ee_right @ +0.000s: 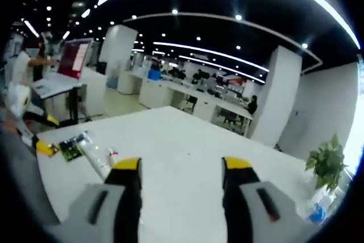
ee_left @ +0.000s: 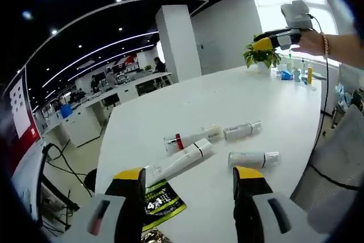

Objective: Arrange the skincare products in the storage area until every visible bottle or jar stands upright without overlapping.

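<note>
Several white skincare tubes and bottles lie flat on the white table (ee_left: 227, 95). In the left gripper view a tube with a red band (ee_left: 190, 139) and a short tube (ee_left: 242, 131) lie farther off. A long tube (ee_left: 179, 163) and a small bottle (ee_left: 253, 159) lie just beyond my left gripper (ee_left: 189, 174), which is open and holds nothing. My right gripper (ee_left: 280, 38) hangs high over the far right of the table in a hand. In its own view the right gripper (ee_right: 181, 166) is open and empty, with the lying tubes (ee_right: 96, 157) far to its left.
A green-and-black packet (ee_left: 160, 203) lies by the left jaw and also appears as the packet (ee_right: 71, 147). A potted plant (ee_left: 261, 55) and small bottles (ee_left: 296, 74) stand at the far table edge. Office desks and a white pillar (ee_left: 177, 41) lie beyond.
</note>
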The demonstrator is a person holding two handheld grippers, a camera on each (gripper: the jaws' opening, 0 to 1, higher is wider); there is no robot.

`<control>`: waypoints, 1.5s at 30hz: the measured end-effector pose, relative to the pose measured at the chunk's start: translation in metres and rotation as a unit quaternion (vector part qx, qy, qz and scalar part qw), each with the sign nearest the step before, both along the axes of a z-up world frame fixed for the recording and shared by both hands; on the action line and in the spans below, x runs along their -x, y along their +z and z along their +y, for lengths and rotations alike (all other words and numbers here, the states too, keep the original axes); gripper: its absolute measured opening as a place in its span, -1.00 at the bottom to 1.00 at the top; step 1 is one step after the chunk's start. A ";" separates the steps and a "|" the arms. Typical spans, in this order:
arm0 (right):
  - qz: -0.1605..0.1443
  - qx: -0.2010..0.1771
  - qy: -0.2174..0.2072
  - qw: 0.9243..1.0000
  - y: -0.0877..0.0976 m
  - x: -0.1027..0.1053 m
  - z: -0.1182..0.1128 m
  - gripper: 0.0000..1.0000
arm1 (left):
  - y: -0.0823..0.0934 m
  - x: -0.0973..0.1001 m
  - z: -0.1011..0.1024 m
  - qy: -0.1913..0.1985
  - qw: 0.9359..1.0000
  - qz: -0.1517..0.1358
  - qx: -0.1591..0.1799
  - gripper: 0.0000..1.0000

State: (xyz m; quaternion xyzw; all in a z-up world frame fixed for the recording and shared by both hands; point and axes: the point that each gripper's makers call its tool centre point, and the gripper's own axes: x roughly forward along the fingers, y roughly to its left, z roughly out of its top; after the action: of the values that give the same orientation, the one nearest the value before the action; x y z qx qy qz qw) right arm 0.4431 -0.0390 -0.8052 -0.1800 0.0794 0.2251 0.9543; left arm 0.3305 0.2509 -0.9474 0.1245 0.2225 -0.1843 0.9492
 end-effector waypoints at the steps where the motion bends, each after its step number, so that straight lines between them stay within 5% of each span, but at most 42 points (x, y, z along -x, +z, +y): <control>1: 0.001 0.004 -0.003 1.000 0.002 0.001 -0.004 0.11 | 0.002 -0.001 0.001 0.000 1.000 -0.004 0.001 0.29; 4: -0.011 -0.019 -0.009 1.000 0.012 0.002 -0.012 0.13 | 0.004 -0.003 0.009 0.008 1.000 -0.006 0.009 0.29; 8: 0.012 0.106 -0.017 0.994 0.000 0.007 -0.036 0.16 | 0.002 0.000 0.013 0.009 1.000 -0.005 0.004 0.29; 11: 0.004 0.062 -0.014 0.998 0.015 0.010 -0.037 0.16 | 0.006 -0.004 0.016 0.011 1.000 -0.012 0.002 0.28; 14: -0.002 0.066 -0.016 0.998 0.019 0.012 -0.037 0.19 | 0.009 -0.007 0.016 0.012 1.000 -0.015 0.010 0.28; 25: 0.011 0.040 0.011 0.999 -0.002 0.015 -0.001 0.19 | 0.022 -0.017 0.014 0.012 0.999 -0.043 0.002 0.27; 36: 0.015 0.026 0.044 0.999 0.000 0.001 0.031 0.19 | 0.020 -0.018 0.013 0.008 0.999 -0.028 0.028 0.26; 45: 0.050 -0.003 0.086 0.995 -0.007 -0.017 0.074 0.20 | 0.015 -0.016 0.011 0.001 0.999 -0.015 0.029 0.26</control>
State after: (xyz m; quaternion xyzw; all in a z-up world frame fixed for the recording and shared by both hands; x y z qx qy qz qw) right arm 0.4600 0.0349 -0.8118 -0.1713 0.1108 0.3152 0.9268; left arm 0.3467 0.2615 -0.9327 0.0999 0.2030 -0.1877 0.9558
